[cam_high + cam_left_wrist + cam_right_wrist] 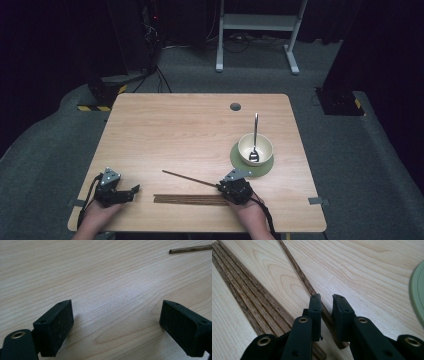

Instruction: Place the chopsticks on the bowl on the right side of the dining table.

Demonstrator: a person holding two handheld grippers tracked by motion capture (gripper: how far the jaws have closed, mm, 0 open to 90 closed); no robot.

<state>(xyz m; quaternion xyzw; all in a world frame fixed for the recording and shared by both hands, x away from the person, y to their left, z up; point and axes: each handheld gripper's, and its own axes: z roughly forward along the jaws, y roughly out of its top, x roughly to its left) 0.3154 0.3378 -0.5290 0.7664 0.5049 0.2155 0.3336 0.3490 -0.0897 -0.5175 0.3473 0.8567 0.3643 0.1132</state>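
Observation:
A bundle of several dark wooden chopsticks (187,199) (249,290) lies flat near the table's front edge. One single chopstick (190,179) (297,270) lies apart from it, slanting toward the far left. My right gripper (220,187) (327,298) sits at that stick's near end. Its jaws are almost together with the stick between them, and a thin gap still shows beside the pads. My left gripper (135,190) (116,307) rests low at the front left, jaws wide apart over bare wood. The single chopstick's tip (190,249) shows at the top right of the left gripper view.
A cream bowl (255,148) holding a metal spoon (255,135) stands on a green saucer (240,162) (418,297) to the right of the middle. A round cable hole (235,106) is near the wooden table's (175,130) far edge.

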